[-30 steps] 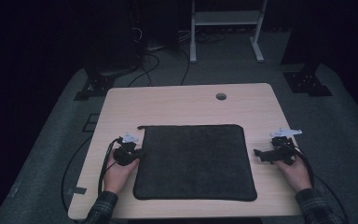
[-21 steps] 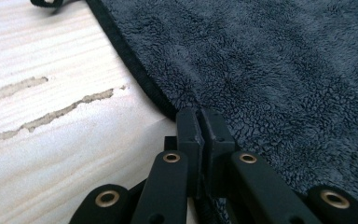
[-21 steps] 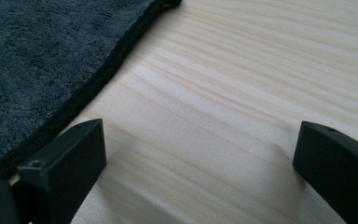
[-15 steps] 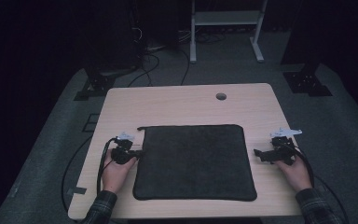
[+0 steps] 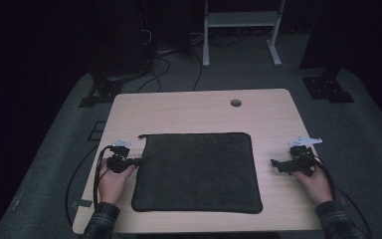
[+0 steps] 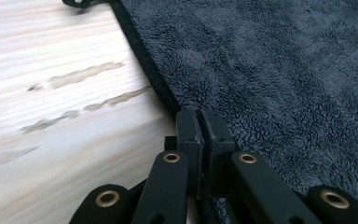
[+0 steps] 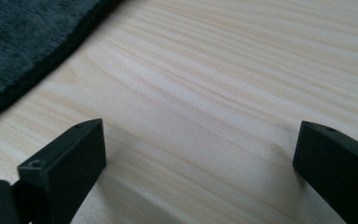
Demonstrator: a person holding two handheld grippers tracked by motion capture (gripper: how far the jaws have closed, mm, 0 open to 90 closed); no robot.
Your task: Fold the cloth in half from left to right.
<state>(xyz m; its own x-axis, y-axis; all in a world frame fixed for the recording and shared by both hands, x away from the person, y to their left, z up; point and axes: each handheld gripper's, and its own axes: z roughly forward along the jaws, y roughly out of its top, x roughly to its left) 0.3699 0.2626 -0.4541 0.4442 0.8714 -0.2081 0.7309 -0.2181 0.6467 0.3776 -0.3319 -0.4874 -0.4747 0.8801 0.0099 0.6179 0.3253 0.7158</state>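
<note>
The left gripper (image 5: 135, 161) has been shifted toward the lower centre of the frame since a second ago, so that its tips now meet the left edge of the dark towel (image 5: 197, 170); the right gripper (image 5: 275, 164) is seen where it was. In the left gripper view the fingers (image 6: 189, 130) are pressed together at the bound hem of the towel (image 6: 279, 74); whether the hem is pinched between them cannot be told. In the right gripper view the fingers (image 7: 70, 163) are spread wide apart over bare wood, with nothing between them, and a corner of the towel (image 7: 23, 42) is seen at the upper left of the frame.

The towel is spread flat in the lower middle of the tabletop (image 5: 199, 112). A small round hole (image 5: 236, 103) is set in the tabletop toward the upper right. The left hand (image 5: 110, 181) and the right hand (image 5: 316, 181) are seen at the bottom of the high view, in plaid sleeves (image 5: 101, 221).
</note>
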